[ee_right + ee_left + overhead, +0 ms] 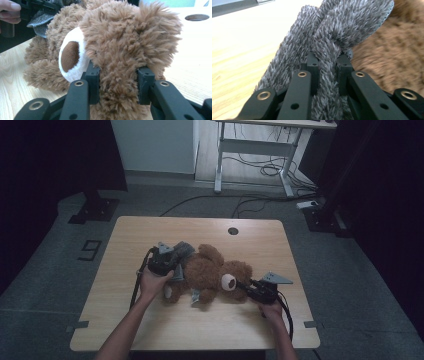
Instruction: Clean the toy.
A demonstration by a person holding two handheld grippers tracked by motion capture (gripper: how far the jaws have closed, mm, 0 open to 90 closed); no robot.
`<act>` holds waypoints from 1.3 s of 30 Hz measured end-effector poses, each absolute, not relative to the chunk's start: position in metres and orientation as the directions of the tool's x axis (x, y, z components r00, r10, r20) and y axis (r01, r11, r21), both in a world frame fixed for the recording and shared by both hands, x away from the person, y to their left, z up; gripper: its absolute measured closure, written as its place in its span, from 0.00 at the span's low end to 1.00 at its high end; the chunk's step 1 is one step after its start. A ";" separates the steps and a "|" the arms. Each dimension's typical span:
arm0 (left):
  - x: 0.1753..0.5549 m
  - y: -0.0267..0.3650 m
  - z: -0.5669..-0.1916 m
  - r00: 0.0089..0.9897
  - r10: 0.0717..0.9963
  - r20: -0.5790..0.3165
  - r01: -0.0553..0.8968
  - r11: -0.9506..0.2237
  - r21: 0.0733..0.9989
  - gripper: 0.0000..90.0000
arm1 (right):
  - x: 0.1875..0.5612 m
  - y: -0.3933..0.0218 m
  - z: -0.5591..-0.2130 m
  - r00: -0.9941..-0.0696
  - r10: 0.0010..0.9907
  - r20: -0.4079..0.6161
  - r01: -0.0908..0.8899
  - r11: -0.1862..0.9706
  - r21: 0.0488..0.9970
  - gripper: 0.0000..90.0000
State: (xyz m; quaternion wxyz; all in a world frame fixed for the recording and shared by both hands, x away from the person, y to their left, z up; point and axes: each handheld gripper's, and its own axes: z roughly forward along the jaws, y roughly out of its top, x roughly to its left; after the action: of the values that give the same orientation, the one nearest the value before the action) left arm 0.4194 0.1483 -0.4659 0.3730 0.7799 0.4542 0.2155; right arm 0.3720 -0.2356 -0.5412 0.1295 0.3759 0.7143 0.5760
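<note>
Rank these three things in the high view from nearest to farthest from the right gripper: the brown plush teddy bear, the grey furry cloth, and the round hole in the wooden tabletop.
1. Brown plush teddy bear: its head is gripped in the right gripper.
2. Grey furry cloth: at the bear's far-left side, held by the left gripper.
3. Round hole: near the table's far edge.

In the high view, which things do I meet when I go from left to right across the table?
Left hand-held gripper gripping the grey fuzzy cloth → brown teddy bear → right hand-held gripper clamped on the bear's head.
</note>
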 end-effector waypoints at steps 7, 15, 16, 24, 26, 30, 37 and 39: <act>0.418 0.145 -0.448 0.502 0.865 -0.011 0.534 -0.299 0.791 0.86 | 0.373 -0.236 -0.542 -0.681 0.687 0.254 0.391 0.047 0.919 0.70; 0.422 0.095 -0.423 0.585 0.811 -0.025 0.491 -0.329 0.807 0.86 | 0.373 -0.236 -0.542 -0.680 0.689 0.252 0.389 0.047 0.920 0.70; 0.424 0.088 -0.424 0.591 0.806 -0.031 0.496 -0.333 0.802 0.86 | 0.372 -0.236 -0.542 -0.680 0.689 0.250 0.388 0.050 0.920 0.70; 0.431 0.076 -0.448 0.603 0.794 -0.078 0.538 -0.333 0.774 0.86 | 0.373 -0.236 -0.541 -0.685 0.686 0.246 0.386 0.055 0.921 0.68; 0.428 0.077 -0.451 0.610 0.789 -0.067 0.528 -0.342 0.777 0.86 | 0.372 -0.236 -0.541 -0.683 0.687 0.247 0.388 0.055 0.920 0.64; 0.417 0.079 -0.459 0.620 0.783 -0.046 0.507 -0.355 0.786 0.87 | 0.370 -0.236 -0.538 -0.689 0.686 0.235 0.383 0.069 0.921 0.51; 0.401 0.090 -0.470 0.625 0.776 -0.082 0.490 -0.309 0.815 0.87 | 0.366 -0.238 -0.525 -0.670 0.689 0.276 0.419 0.045 0.907 0.26; 0.395 0.092 -0.472 0.626 0.776 -0.078 0.480 -0.305 0.823 0.87 | 0.368 -0.238 -0.519 -0.654 0.693 0.302 0.429 0.011 0.903 0.20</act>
State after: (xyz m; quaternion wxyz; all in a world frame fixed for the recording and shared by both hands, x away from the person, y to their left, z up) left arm 0.3948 0.0917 -0.4717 0.4355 0.7896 0.3975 0.1697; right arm 0.3680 -0.2379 -0.5188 0.1144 0.3997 0.7019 0.5783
